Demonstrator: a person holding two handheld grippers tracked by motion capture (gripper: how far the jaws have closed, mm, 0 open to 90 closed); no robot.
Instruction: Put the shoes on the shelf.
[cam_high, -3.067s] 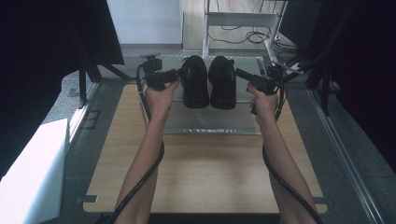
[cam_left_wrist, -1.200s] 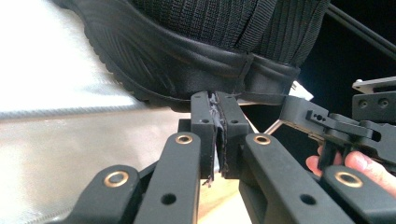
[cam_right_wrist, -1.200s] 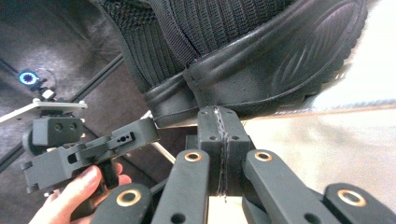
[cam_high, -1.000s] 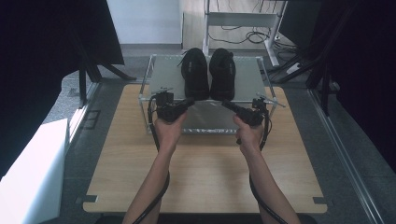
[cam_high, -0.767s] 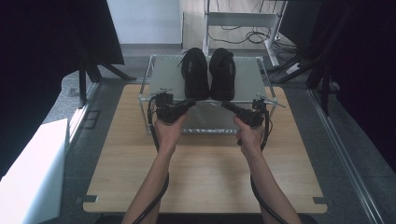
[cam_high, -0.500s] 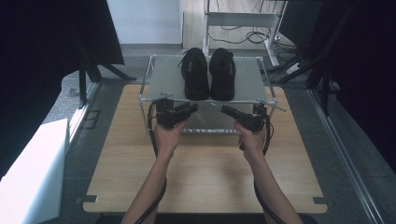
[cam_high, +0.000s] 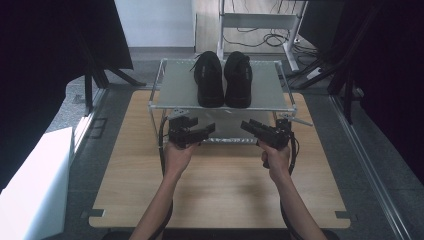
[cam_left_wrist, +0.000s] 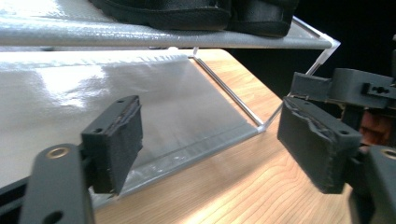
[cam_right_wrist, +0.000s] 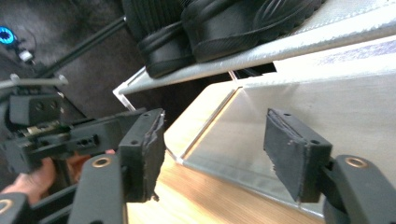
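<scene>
A pair of black shoes (cam_high: 223, 79) stands side by side on the top shelf (cam_high: 175, 90) of a clear two-tier rack. Both grippers hover in front of the rack, below its top shelf, pointing inward at each other. My left gripper (cam_high: 204, 129) is open; its jaws have just been opening, with nothing between them (cam_left_wrist: 210, 144). My right gripper (cam_high: 248, 126) is open too, its jaws also just opening and holding nothing (cam_right_wrist: 215, 154). The shoe soles (cam_left_wrist: 187, 11) sit above the lower shelf (cam_left_wrist: 140, 102). The shoes (cam_right_wrist: 219, 28) and the left gripper (cam_right_wrist: 46, 126) appear in the right gripper view.
The rack stands at the far end of a wooden tabletop (cam_high: 220, 195), with bare wood between it and the person. A white box (cam_high: 30, 190) sits left of the table. A white frame with cables (cam_high: 255, 22) stands behind the rack.
Both hands have drawn back from the rack's front edge toward the person and sunk a little. Both grippers' jaws, shut a second ago, now stand apart. The shoes have stayed put.
</scene>
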